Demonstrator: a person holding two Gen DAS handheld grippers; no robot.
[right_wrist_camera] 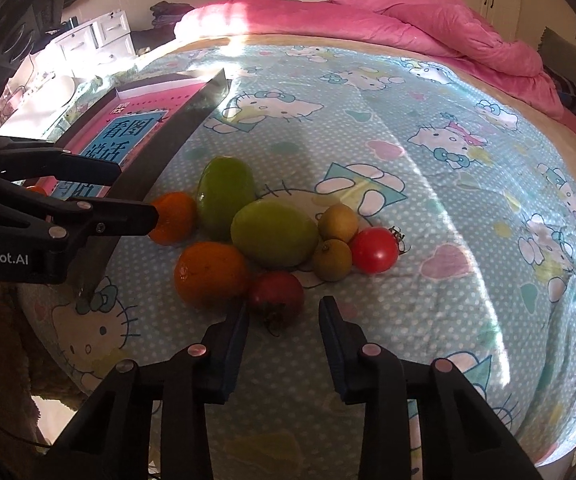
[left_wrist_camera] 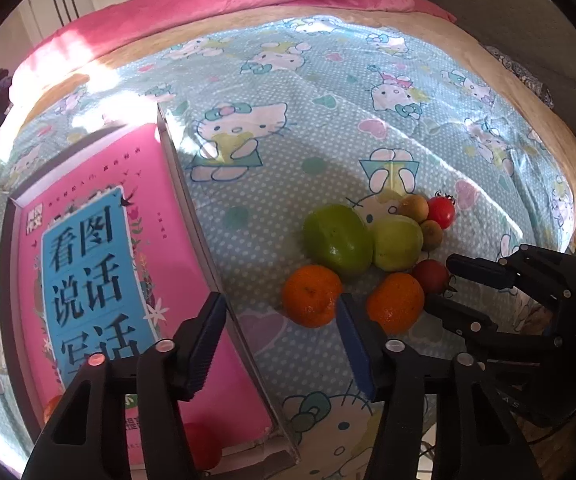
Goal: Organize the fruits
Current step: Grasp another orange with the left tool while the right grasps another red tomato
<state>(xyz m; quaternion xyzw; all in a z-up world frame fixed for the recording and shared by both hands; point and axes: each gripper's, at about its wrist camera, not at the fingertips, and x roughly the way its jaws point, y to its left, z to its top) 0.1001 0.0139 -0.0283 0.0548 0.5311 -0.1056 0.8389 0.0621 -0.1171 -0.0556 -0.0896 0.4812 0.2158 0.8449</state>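
Note:
A heap of fruit lies on the cartoon-cat bedsheet (left_wrist_camera: 288,80). It holds two oranges (left_wrist_camera: 312,296) (right_wrist_camera: 210,274), two green fruits (left_wrist_camera: 338,240) (right_wrist_camera: 274,234), two small brownish fruits (right_wrist_camera: 338,222) and a bright red tomato (right_wrist_camera: 374,250). My left gripper (left_wrist_camera: 280,320) stands open; the left orange sits just beyond its tips, against the right fingertip (left_wrist_camera: 346,312). My right gripper (right_wrist_camera: 284,320) is open too, with a dark red tomato (right_wrist_camera: 276,296) lying between its fingertips on the sheet. The same gripper shows in the left wrist view, at the heap's right side.
A shallow box (left_wrist_camera: 192,200) with a pink book cover as its floor lies left of the fruit; a red fruit (left_wrist_camera: 204,444) and an orange one (right_wrist_camera: 36,190) sit inside. A pink quilt (right_wrist_camera: 428,12) is bunched at the bed's far side. White drawers (right_wrist_camera: 100,36) stand beyond.

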